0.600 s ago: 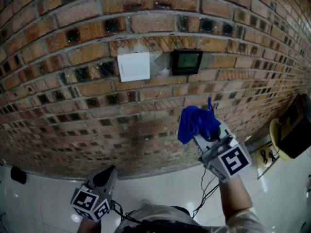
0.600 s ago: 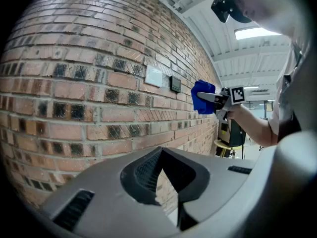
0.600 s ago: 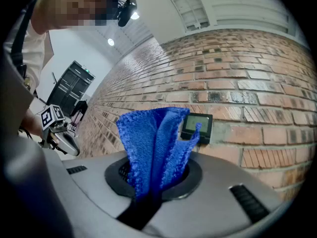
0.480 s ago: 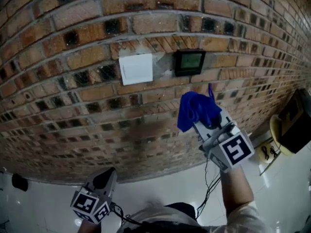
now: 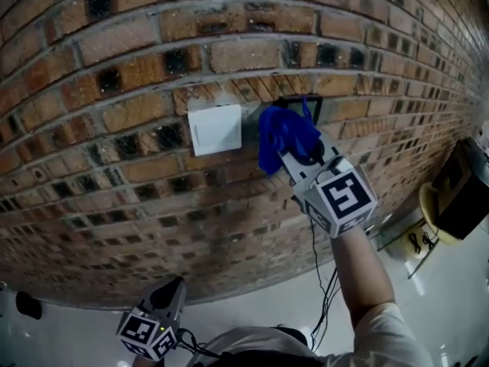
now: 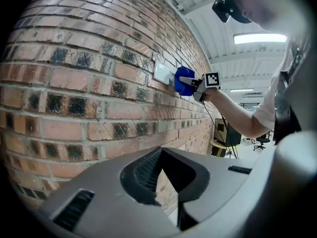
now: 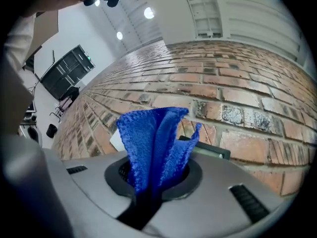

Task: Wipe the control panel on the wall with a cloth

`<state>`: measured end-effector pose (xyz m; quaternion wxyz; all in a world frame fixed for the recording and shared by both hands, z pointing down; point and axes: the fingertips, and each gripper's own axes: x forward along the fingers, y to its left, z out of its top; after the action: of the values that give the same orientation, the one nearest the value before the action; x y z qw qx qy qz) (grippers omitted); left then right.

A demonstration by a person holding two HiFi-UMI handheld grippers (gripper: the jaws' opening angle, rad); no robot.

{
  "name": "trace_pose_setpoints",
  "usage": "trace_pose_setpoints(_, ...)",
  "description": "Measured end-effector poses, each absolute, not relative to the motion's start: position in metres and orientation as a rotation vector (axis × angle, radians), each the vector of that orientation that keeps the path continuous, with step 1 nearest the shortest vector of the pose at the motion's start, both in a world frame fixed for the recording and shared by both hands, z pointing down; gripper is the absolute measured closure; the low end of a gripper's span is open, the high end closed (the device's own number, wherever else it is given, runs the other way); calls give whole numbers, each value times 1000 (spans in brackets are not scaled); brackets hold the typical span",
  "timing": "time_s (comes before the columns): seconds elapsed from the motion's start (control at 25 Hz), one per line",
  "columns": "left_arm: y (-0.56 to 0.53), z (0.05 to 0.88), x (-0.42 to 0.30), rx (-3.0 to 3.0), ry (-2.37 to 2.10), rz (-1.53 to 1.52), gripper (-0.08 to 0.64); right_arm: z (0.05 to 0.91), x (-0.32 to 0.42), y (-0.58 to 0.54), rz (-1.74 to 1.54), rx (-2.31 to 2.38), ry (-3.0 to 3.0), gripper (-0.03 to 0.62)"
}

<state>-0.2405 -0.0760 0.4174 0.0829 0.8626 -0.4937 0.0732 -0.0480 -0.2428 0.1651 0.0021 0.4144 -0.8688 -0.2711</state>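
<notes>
The right gripper (image 5: 295, 156) is pinching a bunched blue cloth (image 5: 283, 134) between its closed jaws and holding it up against the brick wall (image 5: 114, 90), right at the dark control panel (image 7: 211, 150), which is sitting just beside a white switch plate (image 5: 215, 129). From the head view the cloth is covering most of the panel, though whether it is touching is unclear. The left gripper (image 5: 170, 290) is hanging low and well apart, its jaws meeting on nothing.

We find most of the control panel (image 7: 212, 151) hidden behind the cloth (image 5: 284, 134); we cannot read its display.
</notes>
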Motion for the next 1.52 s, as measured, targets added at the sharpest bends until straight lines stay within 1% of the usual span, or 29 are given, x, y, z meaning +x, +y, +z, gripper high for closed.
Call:
trace_pose_setpoints(0.2,-86,419,-234,2549,-1494,222,559,158,-13,-256,-866,1370,-2698,505)
trace_pose_setpoints(0.56,-104,418,-188,2547,-1480,216,558,163,97,-289,-789,1570,-2584,506)
trace_pose_setpoints(0.8,-103,414,-169,2554,-1488,212,558,175,122,-306,-713,1582,-2603,505)
trace_pose_setpoints(0.92,-97,414,-178,2511,-1541,210,559,170,117,-295,-723,1572,-2640,505)
trace_pose_setpoints(1.0,-96,416,-183,2490,-1562,221,560,160,98,-274,-776,1513,-2697,506)
trace_pose_setpoints(1.12,-98,417,-181,2487,-1575,228,558,148,50,-244,-882,1339,-2789,505)
trace_pose_setpoints(1.32,-96,415,-175,2490,-1570,206,559,153,-25,-230,-895,1092,-2857,506)
trace_pose_setpoints(1.4,-96,413,-173,2491,-1569,215,559,151,-35,-233,-896,1084,-2859,505)
trace_pose_setpoints(1.52,-97,414,-173,2480,-1577,216,558,149,-27,-244,-877,1123,-2854,505)
